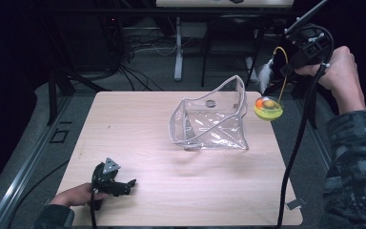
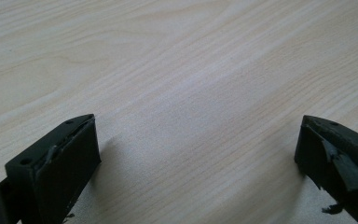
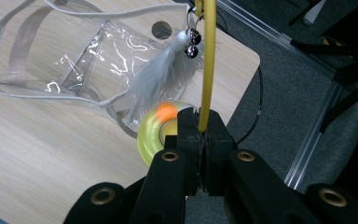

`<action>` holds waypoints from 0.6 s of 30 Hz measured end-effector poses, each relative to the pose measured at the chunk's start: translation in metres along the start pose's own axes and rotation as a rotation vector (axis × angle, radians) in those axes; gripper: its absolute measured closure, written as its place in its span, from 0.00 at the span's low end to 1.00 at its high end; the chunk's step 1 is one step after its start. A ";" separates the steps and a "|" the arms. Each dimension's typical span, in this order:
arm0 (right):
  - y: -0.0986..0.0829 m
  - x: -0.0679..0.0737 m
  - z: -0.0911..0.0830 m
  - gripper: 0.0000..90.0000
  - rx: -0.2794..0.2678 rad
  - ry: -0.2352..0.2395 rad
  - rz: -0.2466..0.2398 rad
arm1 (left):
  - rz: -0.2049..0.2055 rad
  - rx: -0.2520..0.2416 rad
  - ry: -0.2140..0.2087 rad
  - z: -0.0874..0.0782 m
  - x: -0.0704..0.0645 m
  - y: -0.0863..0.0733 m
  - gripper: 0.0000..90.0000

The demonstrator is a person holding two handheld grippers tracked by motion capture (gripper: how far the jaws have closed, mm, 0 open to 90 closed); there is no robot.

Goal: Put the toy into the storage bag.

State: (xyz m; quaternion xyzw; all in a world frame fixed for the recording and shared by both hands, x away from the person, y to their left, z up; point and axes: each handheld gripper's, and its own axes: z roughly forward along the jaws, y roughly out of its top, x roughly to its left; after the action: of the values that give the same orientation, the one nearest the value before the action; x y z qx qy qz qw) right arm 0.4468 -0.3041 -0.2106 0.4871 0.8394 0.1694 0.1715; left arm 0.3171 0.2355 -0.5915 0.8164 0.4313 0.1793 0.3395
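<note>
the right gripper (image 3: pixel 204 133) had its jaws pinched tight on the yellow wire (image 3: pixel 209 60) of a cat toy (image 1: pixel 269 108), which hung in the air past the table's (image 1: pixel 138 124) far right edge, beside the clear bag (image 1: pixel 212 119). its own view showed a white feather (image 3: pixel 161 74) and small bells (image 3: pixel 192 43) dangling off the wire above the round yellow base (image 3: pixel 154 133). the left gripper (image 2: pixel 196 154) rested low at the near left of the table, jaws wide apart with bare wood between them.

Glossy clear plastic bag (image 1: pixel 212 121) on matt wood-grain table (image 1: pixel 138 143)
</note>
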 end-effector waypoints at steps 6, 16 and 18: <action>0.004 0.003 -0.005 0.98 -0.004 -0.006 -0.009 | 0.000 0.000 0.000 0.000 0.000 0.000 0.00; 0.012 0.008 -0.013 0.98 -0.020 -0.024 -0.023 | 0.000 0.000 0.000 0.000 0.000 0.000 0.00; 0.013 0.009 -0.014 0.98 -0.019 -0.023 -0.025 | 0.000 0.000 0.000 0.000 0.000 0.000 0.00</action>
State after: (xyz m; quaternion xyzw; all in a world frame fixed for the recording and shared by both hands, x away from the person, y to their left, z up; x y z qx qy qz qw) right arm 0.4463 -0.2921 -0.1939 0.4769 0.8417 0.1696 0.1880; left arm 0.3170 0.2355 -0.5915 0.8164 0.4313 0.1794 0.3395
